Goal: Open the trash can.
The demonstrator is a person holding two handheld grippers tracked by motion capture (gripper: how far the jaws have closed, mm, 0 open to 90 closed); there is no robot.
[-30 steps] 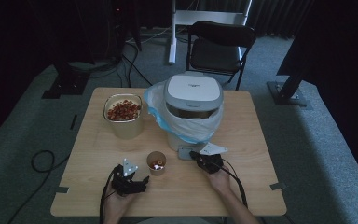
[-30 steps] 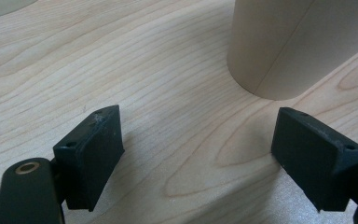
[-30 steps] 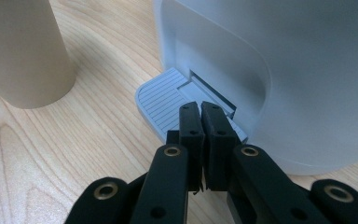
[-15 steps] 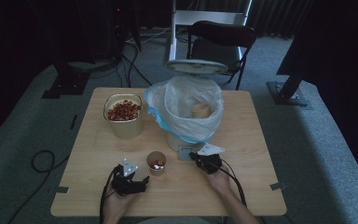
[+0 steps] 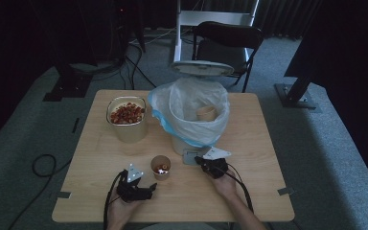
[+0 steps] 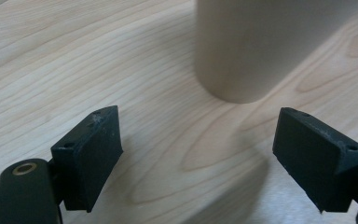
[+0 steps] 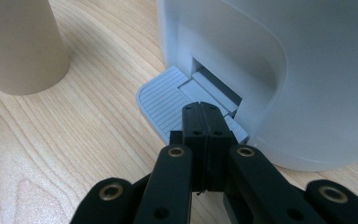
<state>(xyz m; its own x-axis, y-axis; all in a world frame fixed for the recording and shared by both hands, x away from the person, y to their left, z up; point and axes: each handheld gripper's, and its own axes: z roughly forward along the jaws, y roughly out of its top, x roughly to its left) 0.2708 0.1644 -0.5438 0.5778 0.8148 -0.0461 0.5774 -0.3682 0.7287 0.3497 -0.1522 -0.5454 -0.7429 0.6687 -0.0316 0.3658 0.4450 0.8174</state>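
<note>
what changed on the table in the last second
The bin's lid has swung up from closed to standing open, showing the white bag liner and a paper cup inside. The right gripper, jaws shut, presses on the pedal at the bin's foot. The left gripper has just been opening its jaws, nothing between them. Both hands, the small cup and the snack container kept their places.

A light wooden table (image 5: 249, 191) stands on grey carpet (image 5: 24, 143) in a dim room, with a black folding chair (image 5: 227, 40) behind it at upper centre, dark stand bases (image 5: 297, 93) at either side and black cables (image 5: 43, 165) lower left.
</note>
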